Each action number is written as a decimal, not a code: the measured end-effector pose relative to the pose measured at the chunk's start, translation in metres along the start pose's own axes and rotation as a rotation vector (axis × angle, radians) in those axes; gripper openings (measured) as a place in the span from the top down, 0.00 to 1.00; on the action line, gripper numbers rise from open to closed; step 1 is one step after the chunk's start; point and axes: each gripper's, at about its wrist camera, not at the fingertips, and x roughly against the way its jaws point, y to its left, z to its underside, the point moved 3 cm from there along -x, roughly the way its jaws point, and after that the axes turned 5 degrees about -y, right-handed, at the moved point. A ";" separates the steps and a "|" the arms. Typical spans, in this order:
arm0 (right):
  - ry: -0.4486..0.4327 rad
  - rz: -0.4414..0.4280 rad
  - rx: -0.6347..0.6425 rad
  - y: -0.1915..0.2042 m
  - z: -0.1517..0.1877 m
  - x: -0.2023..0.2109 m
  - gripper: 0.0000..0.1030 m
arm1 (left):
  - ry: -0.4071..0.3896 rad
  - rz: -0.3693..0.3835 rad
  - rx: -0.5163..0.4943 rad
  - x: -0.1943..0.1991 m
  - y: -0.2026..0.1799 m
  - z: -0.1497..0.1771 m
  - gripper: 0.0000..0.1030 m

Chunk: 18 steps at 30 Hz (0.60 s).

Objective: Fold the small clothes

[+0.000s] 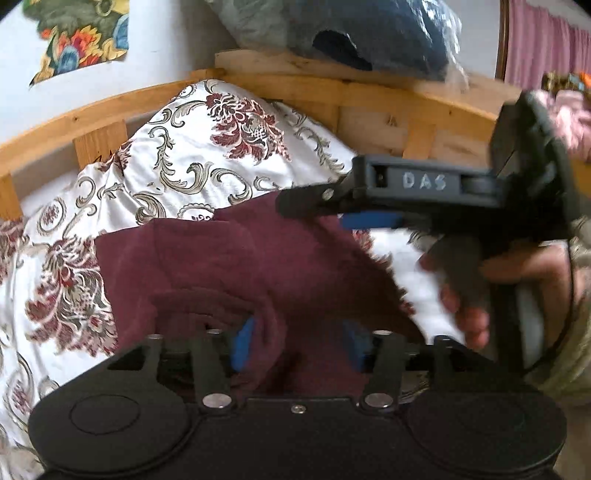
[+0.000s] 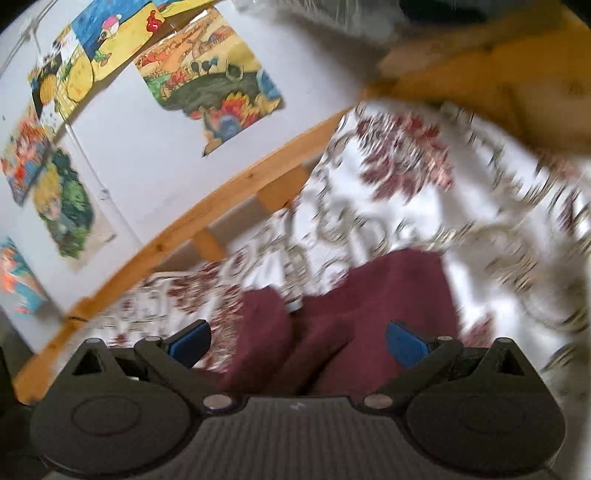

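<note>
A dark red garment (image 1: pixel 229 266) lies crumpled on a floral white bedspread (image 1: pixel 207 147). My left gripper (image 1: pixel 297 345) has its blue pads apart with a bunched fold of the garment between them, though I cannot see the pads pressing on it. My right gripper (image 1: pixel 310 203) shows from the side at the right in the left wrist view, held by a hand above the garment's far edge. In the right wrist view the right gripper (image 2: pixel 297 345) is open, its blue pads wide apart over the garment (image 2: pixel 369 306). That view is blurred.
A wooden bed rail (image 1: pixel 110 107) runs behind the bedspread, and a wooden headboard (image 1: pixel 388 96) with a dark blue bundle (image 1: pixel 369 33) on top. Colourful pictures (image 2: pixel 207 81) hang on the white wall. A pink curtain (image 1: pixel 546 44) is at the far right.
</note>
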 end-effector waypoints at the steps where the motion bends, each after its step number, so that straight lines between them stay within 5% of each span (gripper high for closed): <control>1: 0.012 -0.006 -0.016 -0.001 0.002 -0.003 0.00 | -0.007 0.013 0.010 0.003 0.000 0.000 0.35; 6: 0.076 -0.023 -0.075 -0.009 0.007 -0.015 0.00 | -0.034 0.052 0.000 0.017 -0.010 -0.001 0.19; 12: 0.120 -0.042 -0.131 -0.016 0.017 -0.027 0.00 | -0.099 0.087 0.079 0.049 -0.009 0.003 0.18; 18: 0.142 -0.079 -0.091 -0.006 0.021 -0.038 0.00 | -0.098 -0.084 0.050 0.063 0.009 0.015 0.10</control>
